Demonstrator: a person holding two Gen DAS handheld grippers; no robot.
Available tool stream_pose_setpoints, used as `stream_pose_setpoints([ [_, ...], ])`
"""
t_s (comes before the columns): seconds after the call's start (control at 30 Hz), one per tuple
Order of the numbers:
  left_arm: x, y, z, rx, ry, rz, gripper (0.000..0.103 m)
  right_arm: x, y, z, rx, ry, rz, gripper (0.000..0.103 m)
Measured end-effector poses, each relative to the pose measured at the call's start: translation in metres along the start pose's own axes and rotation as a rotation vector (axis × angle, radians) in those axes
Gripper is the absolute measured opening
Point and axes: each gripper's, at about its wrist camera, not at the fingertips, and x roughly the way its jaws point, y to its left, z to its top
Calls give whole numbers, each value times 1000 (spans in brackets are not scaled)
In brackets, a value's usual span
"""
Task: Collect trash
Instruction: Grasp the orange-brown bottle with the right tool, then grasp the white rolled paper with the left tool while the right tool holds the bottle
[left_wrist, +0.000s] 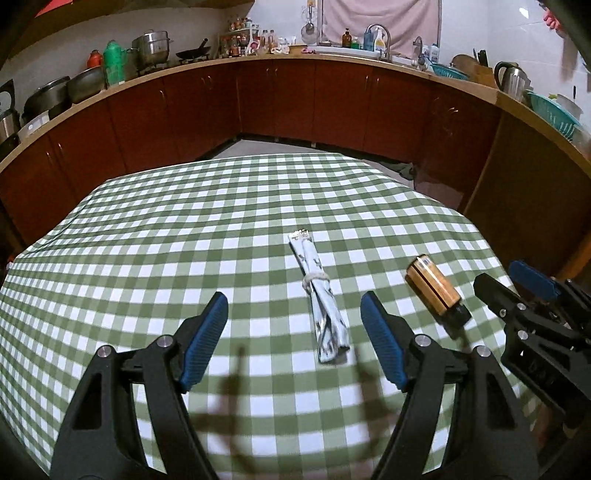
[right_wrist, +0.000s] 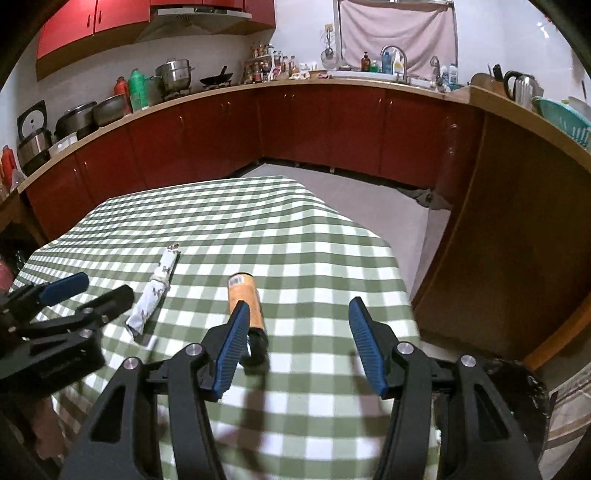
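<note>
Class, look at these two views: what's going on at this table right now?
A person holds two black grippers with blue pads over a green-and-white checked tablecloth. The left gripper hangs open around a rolled white printed wrapper tied with a band. The right gripper is open beside a brown cylindrical bottle with a black cap, lying on its side. Neither is gripped yet.

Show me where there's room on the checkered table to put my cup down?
The far half of the tablecloth, beyond the rolled wrapper, is bare, and so is the near left side, left of the left gripper. It's crowded near the front right: wrapper, brown bottle and right gripper sit close together.
</note>
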Motion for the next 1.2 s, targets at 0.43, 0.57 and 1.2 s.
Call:
stream_pose_setpoints([
  [0.43,35,-2,7,41,63,19,59,27,22,11,-46,96,36,54],
  [0.57,40,-3,4,37,86,-14,43,35,28,12,-59,124,34,49],
  [1.2,21,11,-21,35,83,-62,20,28,37,-2,-49,137,46,25],
])
